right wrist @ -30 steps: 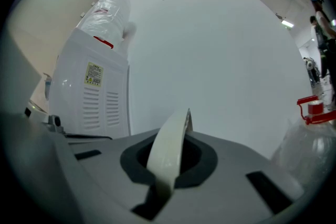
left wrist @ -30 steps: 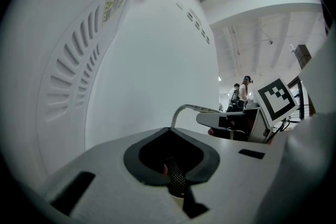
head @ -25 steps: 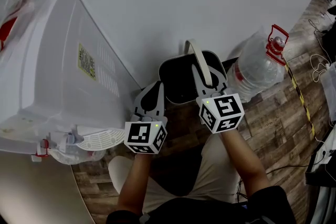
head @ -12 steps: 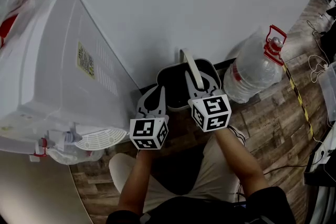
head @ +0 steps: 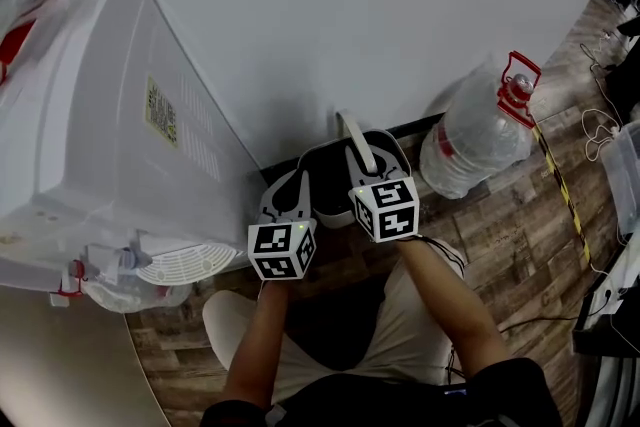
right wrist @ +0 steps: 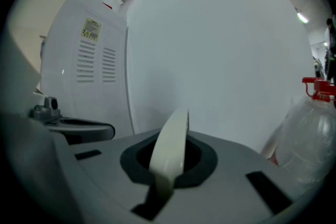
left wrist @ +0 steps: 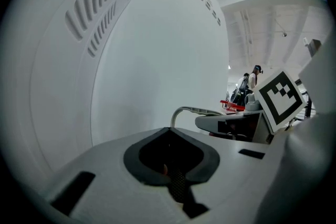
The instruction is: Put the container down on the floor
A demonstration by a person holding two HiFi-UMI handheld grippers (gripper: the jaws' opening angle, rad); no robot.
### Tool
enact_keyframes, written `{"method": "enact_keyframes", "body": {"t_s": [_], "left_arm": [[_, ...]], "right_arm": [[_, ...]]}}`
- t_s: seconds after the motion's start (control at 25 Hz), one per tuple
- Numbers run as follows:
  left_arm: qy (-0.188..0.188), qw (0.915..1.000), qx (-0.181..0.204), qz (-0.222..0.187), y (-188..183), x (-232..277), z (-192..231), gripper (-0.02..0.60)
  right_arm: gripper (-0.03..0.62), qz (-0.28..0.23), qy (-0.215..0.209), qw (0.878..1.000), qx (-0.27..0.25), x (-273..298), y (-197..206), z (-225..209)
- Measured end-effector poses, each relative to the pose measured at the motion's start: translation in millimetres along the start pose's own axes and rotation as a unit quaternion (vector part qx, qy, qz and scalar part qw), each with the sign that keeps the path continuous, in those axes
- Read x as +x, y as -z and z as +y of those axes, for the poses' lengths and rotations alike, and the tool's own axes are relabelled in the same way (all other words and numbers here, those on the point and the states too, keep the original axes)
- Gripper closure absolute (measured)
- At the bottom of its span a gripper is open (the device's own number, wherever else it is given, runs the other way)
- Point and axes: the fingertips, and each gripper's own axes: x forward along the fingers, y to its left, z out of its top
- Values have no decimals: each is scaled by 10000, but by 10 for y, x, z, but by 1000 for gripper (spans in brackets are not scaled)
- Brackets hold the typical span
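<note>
1. While pinching the cream handle (right wrist: pixel 170 144) flat between closed jaws, bears the whole load through the right gripper (right wrist: pixel 165 176).
2. Shows nothing between the jaws of the left gripper (left wrist: pixel 173 173): pressed together and empty, just beside the left rim of the container (head: pixel 325 177).
3. Hangs low against the white wall (head: pixel 350 5), between the white appliance (head: pixel 120 115) and the water bottle (head: pixel 475 135), over the wood-pattern floor (head: pixel 500 215). Cannot tell whether the base touches down yet.
4. Looks like rigid dark plastic, open-topped and stiff enough to hold its shape. Probably light, though contents not visible. Likely to swing on the hinged handle, so calls for a slow, straight descent.
5. Best taken at the crown of the handle, centred, to hang level. Smooth strap, so apt to slide through the pads under any tilt. Worth setting the base flat before easing the grip, with the free left gripper near the rim for steadying against a tip toward the wall.
</note>
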Motion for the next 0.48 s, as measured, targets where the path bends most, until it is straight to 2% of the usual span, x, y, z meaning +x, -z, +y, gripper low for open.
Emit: {"method": "enact_keyframes", "body": {"t_s": [0.32, 0.48], "left_arm": [[-2, 9998, -88, 169, 171, 46, 5, 565], [-18, 9996, -122, 235, 229, 60, 33, 565]], "right_arm": [[566, 437, -147, 9980, 435, 112, 235, -6], [566, 701, -173, 9962, 486, 169, 366, -26]]}}
